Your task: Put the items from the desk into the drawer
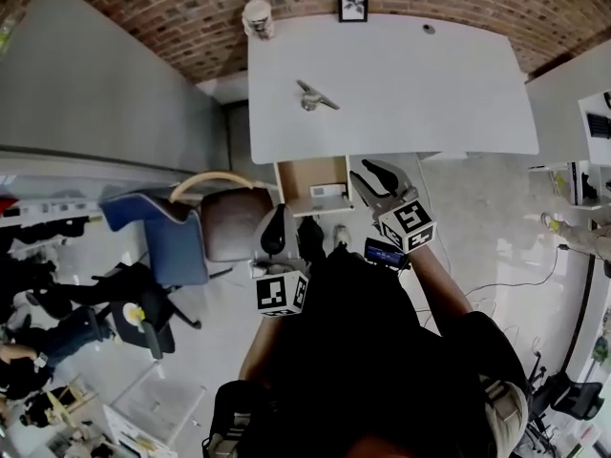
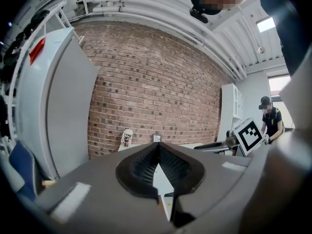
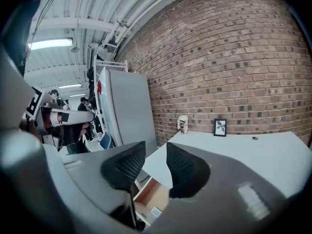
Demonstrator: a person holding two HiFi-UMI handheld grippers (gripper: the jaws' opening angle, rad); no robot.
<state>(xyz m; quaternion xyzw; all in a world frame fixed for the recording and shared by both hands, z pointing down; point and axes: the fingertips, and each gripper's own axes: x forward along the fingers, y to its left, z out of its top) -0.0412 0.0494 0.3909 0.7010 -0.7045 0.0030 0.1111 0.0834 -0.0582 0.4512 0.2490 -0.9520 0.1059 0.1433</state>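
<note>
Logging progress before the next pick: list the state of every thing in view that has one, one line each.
drawer: pulled open, with a small white box inside.
left gripper: shut, nothing between the jaws.
right gripper: open, nothing between the jaws.
cup: upright at a back corner of the desk.
picture frame: standing at the back edge.
small grey item: lying on the desk.

L tongs (image 2: 157,146) closed tip-to-tip, R tongs (image 3: 155,149) parted, both held fwd, angled slightly down.

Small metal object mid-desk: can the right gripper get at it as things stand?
Probably yes: the right gripper is open and empty, and the desk between it and the small metal object is bare.
</note>
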